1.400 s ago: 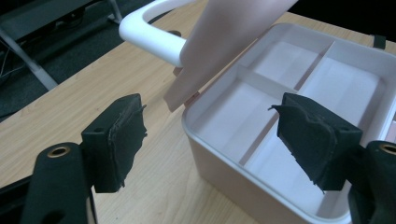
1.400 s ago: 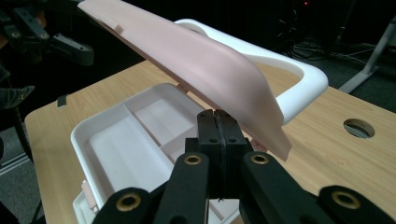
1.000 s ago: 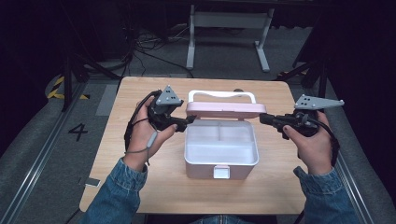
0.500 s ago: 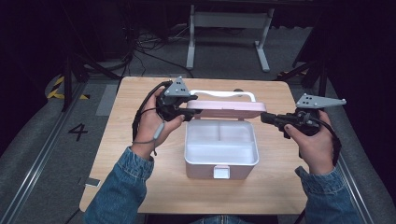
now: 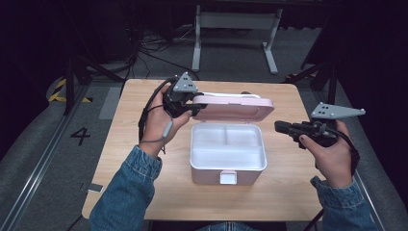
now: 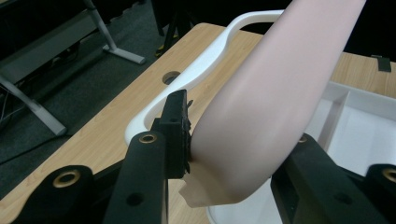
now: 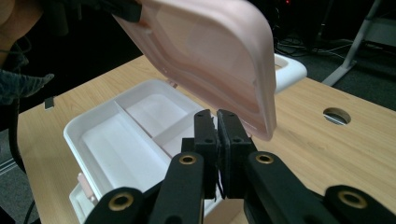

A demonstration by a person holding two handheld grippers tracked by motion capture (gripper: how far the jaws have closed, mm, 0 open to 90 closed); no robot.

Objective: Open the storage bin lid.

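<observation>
On the worktop [image 5: 144, 144], my left gripper [image 5: 195, 109] holds the pink lid [image 5: 235, 107] up.
Its jaws have just been closing and now pinch the lid's left corner, tilted above the open white box [image 5: 228, 159]. My right gripper [image 5: 281, 127], jaws nearly together on nothing, hovers just right of the box.

The box [image 5: 228, 156] sits mid-table [image 5: 288, 192], its lid [image 5: 233, 107] raised behind it, left gripper [image 5: 185, 102] at the lid's left end (handle [image 5: 226, 95] behind), right gripper [image 5: 288, 128] well off right.
</observation>
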